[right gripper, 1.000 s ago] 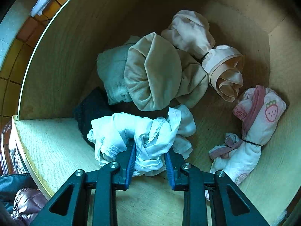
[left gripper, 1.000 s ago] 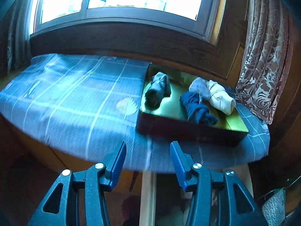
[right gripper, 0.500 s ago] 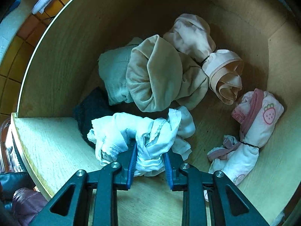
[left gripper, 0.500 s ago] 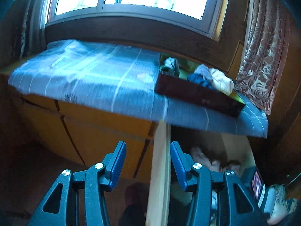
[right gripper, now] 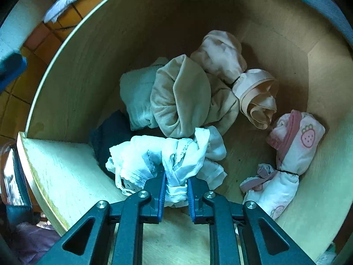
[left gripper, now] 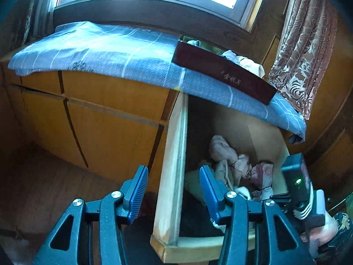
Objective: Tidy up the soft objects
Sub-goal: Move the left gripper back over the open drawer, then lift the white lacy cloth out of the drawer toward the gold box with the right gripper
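My right gripper is shut on a white lacy cloth bundle inside an open wooden drawer. Around it lie a beige rolled cloth, a pale green cloth, a pink rolled bundle, a peach roll, a strawberry-print bundle and a dark cloth. My left gripper is open and empty, straddling the drawer's side wall from above. The drawer's cloths show in the left wrist view too.
A dark red tray holding rolled cloths sits on a blue checked cushion under the window. Wooden cabinet fronts lie left of the drawer. A patterned curtain hangs at right. The right gripper's body is beside the drawer.
My left gripper has dropped from above the cushion and tray down to the drawer's side wall. My right gripper stays shut on the white cloth, lifting it slightly.
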{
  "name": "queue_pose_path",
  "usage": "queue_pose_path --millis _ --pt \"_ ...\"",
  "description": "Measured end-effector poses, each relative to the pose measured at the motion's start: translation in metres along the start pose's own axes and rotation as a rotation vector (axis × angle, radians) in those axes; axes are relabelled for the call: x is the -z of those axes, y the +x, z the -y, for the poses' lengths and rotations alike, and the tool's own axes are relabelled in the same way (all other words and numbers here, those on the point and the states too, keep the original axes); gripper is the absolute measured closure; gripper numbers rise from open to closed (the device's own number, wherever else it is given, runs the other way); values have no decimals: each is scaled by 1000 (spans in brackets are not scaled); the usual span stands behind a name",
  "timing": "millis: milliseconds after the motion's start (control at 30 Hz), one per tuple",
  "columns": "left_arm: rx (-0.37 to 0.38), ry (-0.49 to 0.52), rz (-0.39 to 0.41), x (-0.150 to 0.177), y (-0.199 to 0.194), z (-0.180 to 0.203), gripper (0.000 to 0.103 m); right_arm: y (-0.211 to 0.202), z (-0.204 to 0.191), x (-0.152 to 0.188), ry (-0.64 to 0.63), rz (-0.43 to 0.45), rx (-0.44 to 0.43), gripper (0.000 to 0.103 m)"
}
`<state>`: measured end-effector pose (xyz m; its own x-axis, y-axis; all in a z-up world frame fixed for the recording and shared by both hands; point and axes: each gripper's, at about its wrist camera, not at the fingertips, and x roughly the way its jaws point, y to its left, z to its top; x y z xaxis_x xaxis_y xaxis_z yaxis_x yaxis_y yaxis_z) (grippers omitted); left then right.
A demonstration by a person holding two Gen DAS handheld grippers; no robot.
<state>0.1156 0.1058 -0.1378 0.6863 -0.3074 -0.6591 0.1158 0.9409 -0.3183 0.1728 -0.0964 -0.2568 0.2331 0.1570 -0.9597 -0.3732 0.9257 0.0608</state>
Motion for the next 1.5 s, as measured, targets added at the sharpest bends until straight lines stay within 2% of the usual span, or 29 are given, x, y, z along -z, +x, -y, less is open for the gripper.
queue_pose_path --millis 400,700,833,1167,1333,1400,1500 --pt "-46 -23 -4 20 -8 -18 54 -26 31 20 57 80 24 88" --pt "13 80 9 20 -11 10 54 -71 54 23 88 166 71 88" --pt "40 111 -10 19 -5 24 54 -88 59 25 96 193 94 88" --pt "58 226 -80 17 15 53 54 -128 58 23 139 278 116 88" --pt "72 303 -152 14 35 70 54 -159 63 22 155 339 130 88" --pt "51 345 -176 13 45 77 54 -165 65 21 160 359 137 88" --pt "59 387 -251 12 64 86 54 -181 69 19 164 394 146 88"
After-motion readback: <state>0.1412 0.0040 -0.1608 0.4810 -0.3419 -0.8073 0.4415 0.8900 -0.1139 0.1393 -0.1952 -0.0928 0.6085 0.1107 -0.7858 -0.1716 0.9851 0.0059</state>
